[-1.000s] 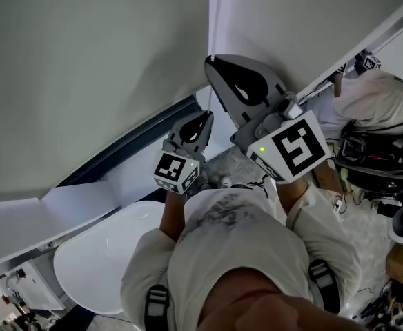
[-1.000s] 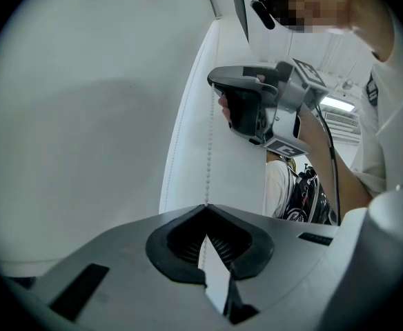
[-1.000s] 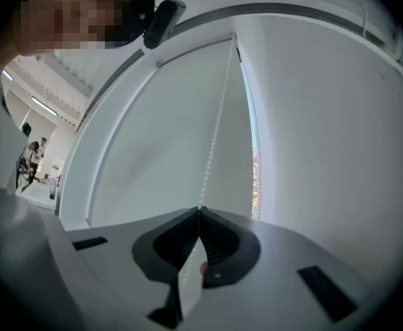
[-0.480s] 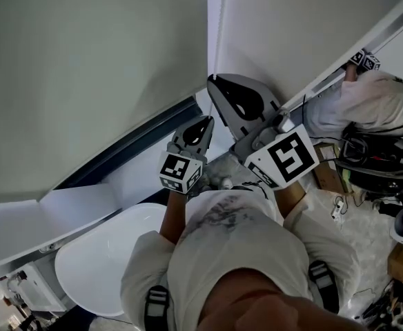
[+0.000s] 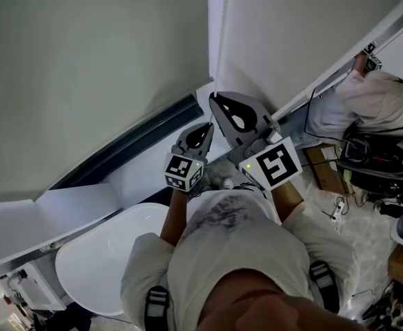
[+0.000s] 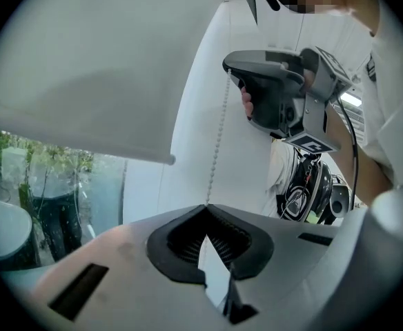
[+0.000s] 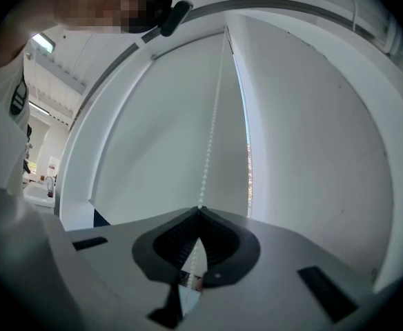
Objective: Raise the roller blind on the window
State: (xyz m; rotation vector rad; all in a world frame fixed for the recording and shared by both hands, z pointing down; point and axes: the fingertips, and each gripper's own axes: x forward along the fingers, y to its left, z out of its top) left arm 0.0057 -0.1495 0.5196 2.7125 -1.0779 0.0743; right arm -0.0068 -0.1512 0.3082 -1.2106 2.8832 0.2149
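Pale T-shirt (image 5: 243, 254), grey left gripper (image 5: 207, 126), grey right gripper (image 5: 215, 98) (marker cubes (image 5: 275, 164))

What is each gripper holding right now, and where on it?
Both hold the bead chain, pinched at the jaw tips: the right gripper higher up the hanging chain, the left gripper below it.

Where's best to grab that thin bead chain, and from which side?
Its straight hanging stretch, approached level from the room side, jaws closing across the bead chain. It hangs thin and vertical; the beads should resist slipping. The right gripper holds it so.
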